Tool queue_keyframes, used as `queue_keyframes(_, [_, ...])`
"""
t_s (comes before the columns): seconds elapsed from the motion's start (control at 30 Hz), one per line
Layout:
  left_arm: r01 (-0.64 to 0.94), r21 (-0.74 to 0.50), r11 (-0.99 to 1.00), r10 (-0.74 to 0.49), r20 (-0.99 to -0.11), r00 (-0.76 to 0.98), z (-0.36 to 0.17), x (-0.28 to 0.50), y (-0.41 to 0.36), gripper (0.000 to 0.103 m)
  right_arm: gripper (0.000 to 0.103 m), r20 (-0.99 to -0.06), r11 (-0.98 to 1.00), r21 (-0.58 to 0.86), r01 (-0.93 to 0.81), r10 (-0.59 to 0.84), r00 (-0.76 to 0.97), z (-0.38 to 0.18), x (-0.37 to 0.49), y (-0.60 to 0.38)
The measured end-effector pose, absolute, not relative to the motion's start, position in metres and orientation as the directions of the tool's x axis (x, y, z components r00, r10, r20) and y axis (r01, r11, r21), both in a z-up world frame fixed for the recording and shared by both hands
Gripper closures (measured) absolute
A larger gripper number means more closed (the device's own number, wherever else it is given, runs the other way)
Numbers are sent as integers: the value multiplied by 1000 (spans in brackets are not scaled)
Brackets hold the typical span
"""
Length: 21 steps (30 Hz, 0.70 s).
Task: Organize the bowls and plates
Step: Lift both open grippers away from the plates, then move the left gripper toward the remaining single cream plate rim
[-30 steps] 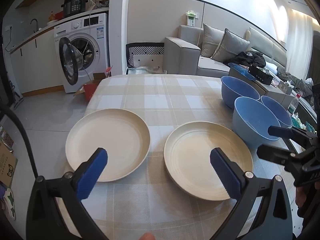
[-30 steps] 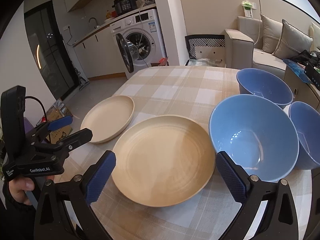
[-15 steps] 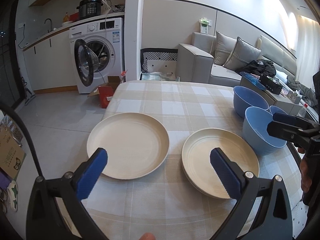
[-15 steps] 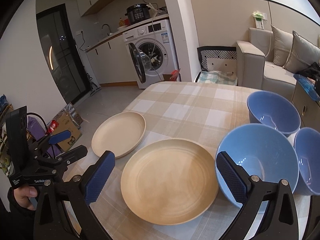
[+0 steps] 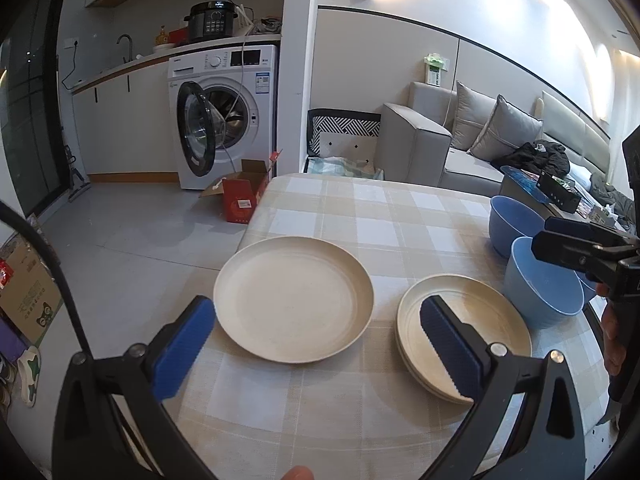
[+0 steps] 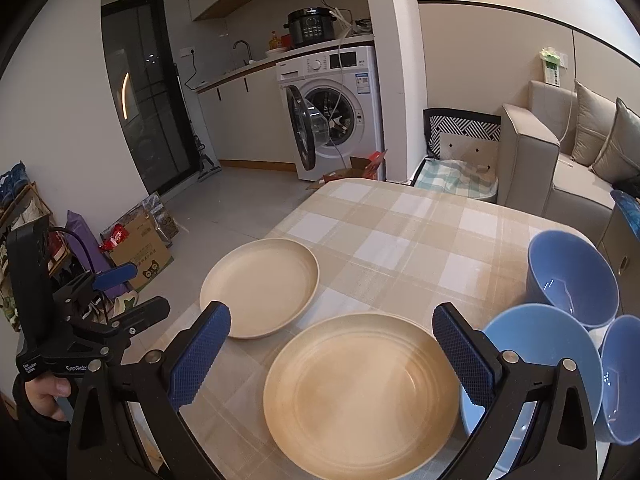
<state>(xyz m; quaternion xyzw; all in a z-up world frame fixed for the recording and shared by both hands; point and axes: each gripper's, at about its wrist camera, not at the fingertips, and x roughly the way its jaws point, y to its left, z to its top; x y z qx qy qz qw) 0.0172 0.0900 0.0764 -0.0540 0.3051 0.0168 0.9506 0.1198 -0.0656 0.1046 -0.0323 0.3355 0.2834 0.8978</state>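
surface: table with beige-and-white checked tablecloth (image 5: 360,208), rounded corners
room: open-plan; white front-load washing machine (image 5: 228,116) with door swung open, black multicooker (image 5: 211,21) on top; grey fabric sofa (image 5: 460,148) with cushions behind the table; red cardboard box (image 5: 242,200) on the grey tile floor
plates: round cream shallow plates on the cloth; single plate (image 5: 294,298) toward the table's left edge, stack of plates (image 5: 464,332) just right of it, apart from it; stack looks like 2-3 by the edge lines, exact count cannot tell
bowls: 3 round blue deep bowls, clustered at the right edge of the table; near bowl (image 6: 540,364) just beside the stack, far bowl (image 6: 572,280) behind it, third bowl (image 6: 624,376) at the frame edge
left gripper (image 5: 316,348): blue pads wide apart, nothing between them, above the near table edge facing the single plate
right gripper (image 6: 332,348): blue pads wide apart, holding nothing, above the plate stack
hands: one hand (image 6: 44,396) grips the left tool's handle
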Motion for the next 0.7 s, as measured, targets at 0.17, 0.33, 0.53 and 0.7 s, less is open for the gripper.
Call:
queue_keyframes(0.17, [-83, -94, 992, 13, -582, 813, 76, 16, 99, 0, 0, -627, 828, 134, -544, 496, 601, 105, 125, -55])
queue_keyframes(0.33, [-110, -99, 989, 32, -586, 809, 73, 17, 109, 0, 0, -639, 820, 137, -555, 501, 584, 105, 134, -43])
queue_keyframes(0.53, [-142, -119, 983, 46, -587, 808, 67, 24, 121, 0, 0, -678, 814, 162, -558, 502, 537, 96, 152, -29])
queue_keyframes(0.7, [-170, -122, 978, 64, -597, 799, 60, 33, 130, 0, 0, -713, 813, 168, -557, 491, 502, 85, 171, -17])
